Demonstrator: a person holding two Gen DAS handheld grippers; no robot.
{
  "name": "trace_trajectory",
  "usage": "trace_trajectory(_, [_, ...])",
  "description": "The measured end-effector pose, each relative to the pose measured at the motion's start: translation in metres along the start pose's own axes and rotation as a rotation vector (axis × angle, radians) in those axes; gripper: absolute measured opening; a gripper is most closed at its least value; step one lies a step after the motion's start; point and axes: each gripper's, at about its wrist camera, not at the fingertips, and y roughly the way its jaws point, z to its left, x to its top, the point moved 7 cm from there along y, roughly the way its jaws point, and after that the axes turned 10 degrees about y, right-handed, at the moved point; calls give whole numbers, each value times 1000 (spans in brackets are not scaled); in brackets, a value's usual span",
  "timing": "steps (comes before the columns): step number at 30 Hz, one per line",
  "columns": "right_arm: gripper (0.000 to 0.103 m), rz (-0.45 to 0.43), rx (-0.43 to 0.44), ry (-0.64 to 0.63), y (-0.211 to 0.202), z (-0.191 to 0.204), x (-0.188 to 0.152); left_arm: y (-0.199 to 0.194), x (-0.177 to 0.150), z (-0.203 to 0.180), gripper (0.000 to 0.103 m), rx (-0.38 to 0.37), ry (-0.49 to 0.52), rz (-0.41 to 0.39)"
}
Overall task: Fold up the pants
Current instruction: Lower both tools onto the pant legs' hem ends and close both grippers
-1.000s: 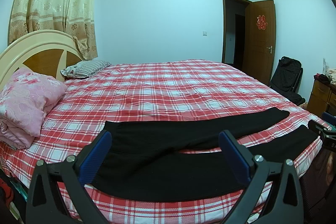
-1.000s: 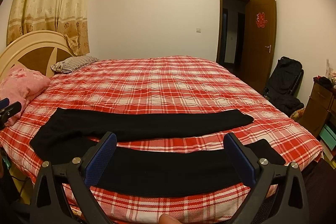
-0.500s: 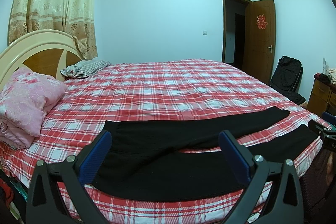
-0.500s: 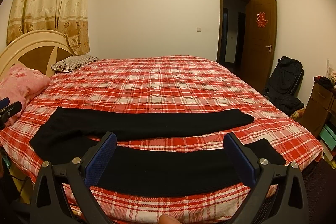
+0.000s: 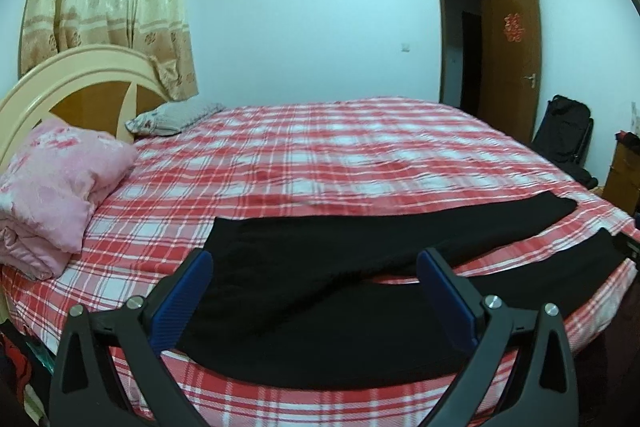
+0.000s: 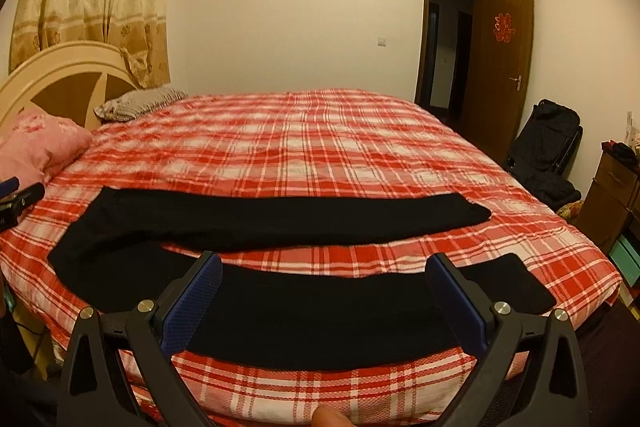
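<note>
The left gripper (image 5: pixel 314 259) stands wide open, holding nothing: black plastic arms with silver bolts, and ribbed blue pads (image 5: pixel 182 301) on the insides of the fingers. It hangs above the waist end of the pants (image 5: pixel 320 291), not touching them. The right gripper (image 6: pixel 324 261), built the same, is also spread wide and empty, above the near leg partway along.

The pants are plain black, matte, soft-looking cloth, laid flat near the front edge of the bed (image 6: pixel 320 147) with the two legs parted in a narrow V, waist toward the headboard (image 5: pixel 80 87). The bed cover is a red-and-white plaid weave. A folded pink quilt (image 5: pixel 56 187) lies by the curved cream-and-wood headboard, just beside a grey pillow (image 5: pixel 176 117). A red paper-cut character hangs on the brown door (image 6: pixel 503 27); its writing is too small to read.
</note>
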Motion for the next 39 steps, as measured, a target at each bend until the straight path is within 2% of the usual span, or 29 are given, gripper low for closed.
trace_trajectory(8, [102, 70, -96, -9, 52, -25, -10, 75, -15, 45, 103, 72, 47, 99])
trace_trajectory(14, [102, 105, -162, -17, 86, -56, 15, 141, -12, 101, 103, 174, 49, 162])
trace_trajectory(17, [102, 122, -187, 1, 105, -76, 32, 173, -15, 124, 103, 199, 42, 198])
trace_trajectory(22, [101, 171, -205, 73, 141, -109, 52, 217, -26, 135, 103, 154, 46, 272])
trace_trajectory(25, [96, 194, -214, 97, 159, -120, 58, 236, -30, 136, 102, 103, 34, 307])
trace_trajectory(29, [79, 261, -210, 126, 185, -134, 60, 261, -32, 134, 89, 36, 17, 336])
trace_trajectory(31, [78, 289, -221, 137, 198, -142, 62, 273, -35, 135, 83, 7, -1, 356])
trace_trajectory(35, [78, 312, -251, 153, 219, -158, 67, 292, -43, 134, 61, -36, -6, 407])
trace_trajectory(39, [78, 338, -271, 203, 239, -178, 71, 299, -45, 134, 54, -83, -30, 406])
